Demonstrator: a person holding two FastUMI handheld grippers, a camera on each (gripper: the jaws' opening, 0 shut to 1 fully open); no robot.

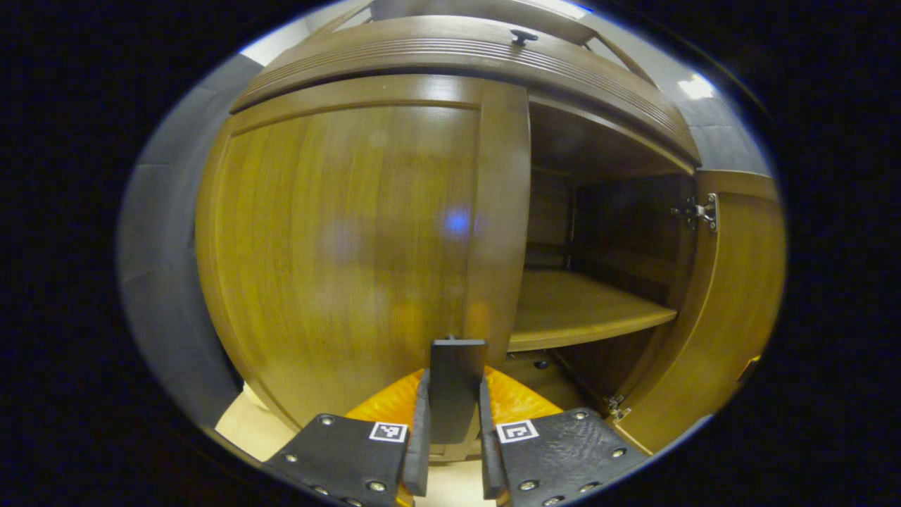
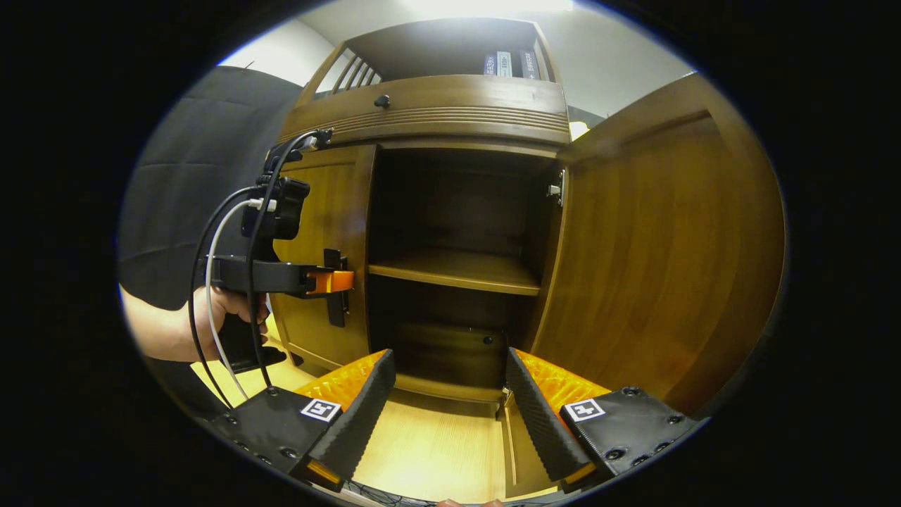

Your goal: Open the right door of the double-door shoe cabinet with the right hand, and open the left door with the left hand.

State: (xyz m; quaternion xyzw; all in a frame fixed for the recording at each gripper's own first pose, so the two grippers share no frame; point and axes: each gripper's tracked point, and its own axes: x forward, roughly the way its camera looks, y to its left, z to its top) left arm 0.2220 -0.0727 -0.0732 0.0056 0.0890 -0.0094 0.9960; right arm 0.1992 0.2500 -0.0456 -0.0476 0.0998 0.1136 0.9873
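Right door (image 2: 654, 246) open; right tool (image 2: 447, 408) spread, empty.

left door (image 2: 324, 246) flush with the cabinet front, right door (image 2: 654, 260) swung outward beside the shelf (image 2: 457, 271).

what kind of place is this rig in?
Likely a staged home entryway inside a recording booth. A wooden double-door shoe cabinet stands on a light wood floor, its right door swung open on bare shelves, with dark cloth draped behind it.

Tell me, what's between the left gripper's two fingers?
The left door's handle. In the left gripper view, the left gripper is shut on it.
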